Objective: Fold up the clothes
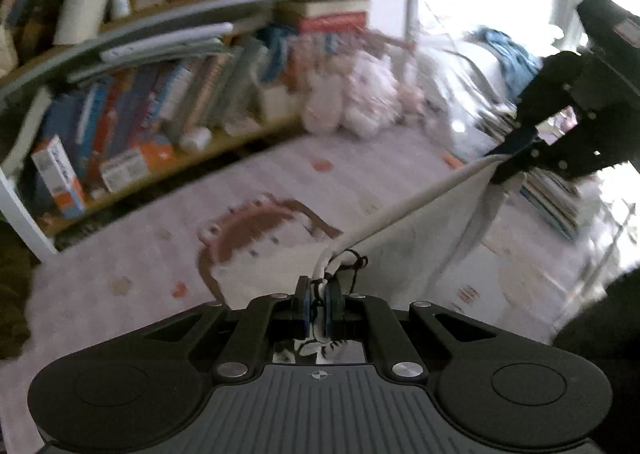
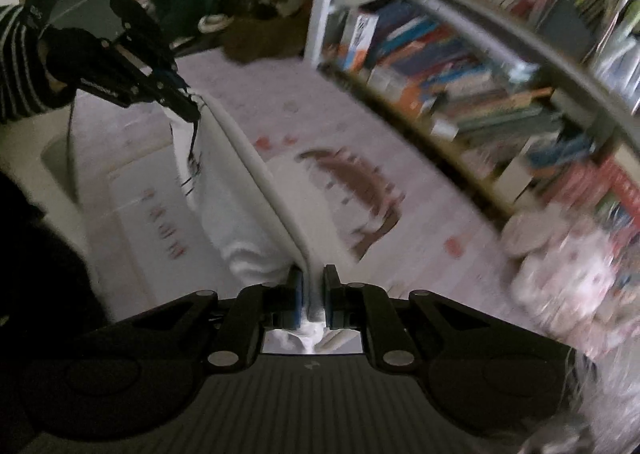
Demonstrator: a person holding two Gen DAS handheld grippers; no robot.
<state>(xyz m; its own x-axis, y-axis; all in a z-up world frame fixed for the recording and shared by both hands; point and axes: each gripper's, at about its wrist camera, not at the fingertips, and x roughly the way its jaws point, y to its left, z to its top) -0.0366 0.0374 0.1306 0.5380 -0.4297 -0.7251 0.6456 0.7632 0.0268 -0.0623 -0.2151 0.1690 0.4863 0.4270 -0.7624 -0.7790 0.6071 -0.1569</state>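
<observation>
A bookshelf (image 1: 132, 102) fills the upper left of the left wrist view and curves across the upper right of the right wrist view, its shelves packed with leaning books (image 2: 452, 66), all blurred. Below it a pale pink rug (image 1: 132, 250) with a brown curved figure covers the middle of both views. A white garment (image 1: 412, 230) with a black drawstring hangs stretched above the rug, its top edge taut between the two tools, the rest drooping in folds. The left gripper (image 1: 318, 294) at bottom centre pinches one corner, jaws pressed on cloth and string. The right gripper (image 2: 313, 286) clamps the other end.
</observation>
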